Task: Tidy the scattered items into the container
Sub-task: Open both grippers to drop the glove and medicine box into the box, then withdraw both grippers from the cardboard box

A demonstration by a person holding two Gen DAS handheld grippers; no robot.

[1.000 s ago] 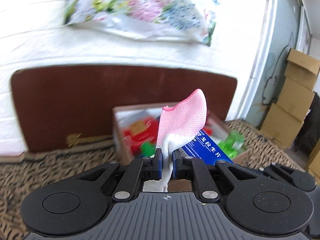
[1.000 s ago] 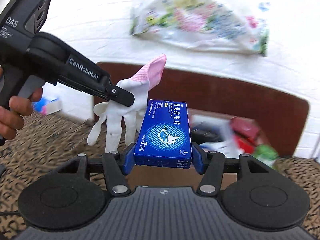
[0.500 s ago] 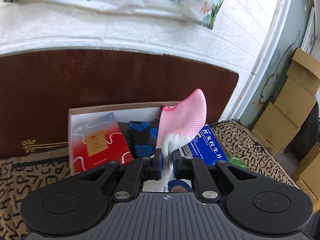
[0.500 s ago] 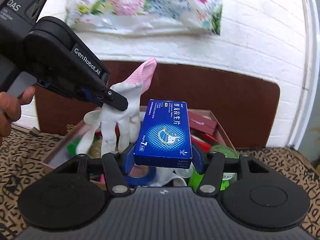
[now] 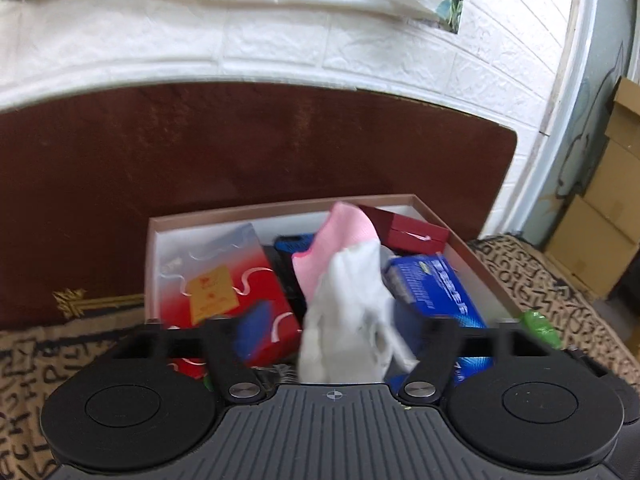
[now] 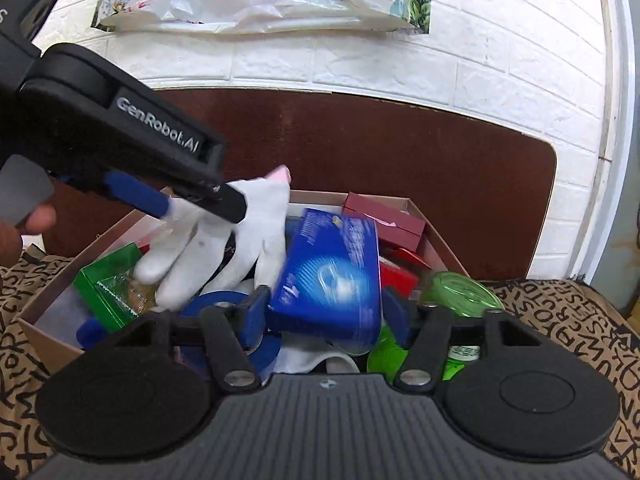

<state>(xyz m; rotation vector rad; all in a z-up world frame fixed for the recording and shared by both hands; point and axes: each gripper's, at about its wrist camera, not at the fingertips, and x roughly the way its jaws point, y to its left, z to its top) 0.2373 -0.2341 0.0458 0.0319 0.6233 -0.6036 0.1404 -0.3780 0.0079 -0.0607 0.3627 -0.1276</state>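
Both grippers, left (image 5: 340, 336) and right (image 6: 324, 312), gape wide over the box (image 6: 440, 236); glove (image 5: 344, 312) and blue carton (image 6: 332, 280) loose between their fingers.

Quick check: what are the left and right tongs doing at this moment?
Left tongs: open, white-and-pink glove loose between the fingers, over the box.
Right tongs: open, blue carton dropping free.
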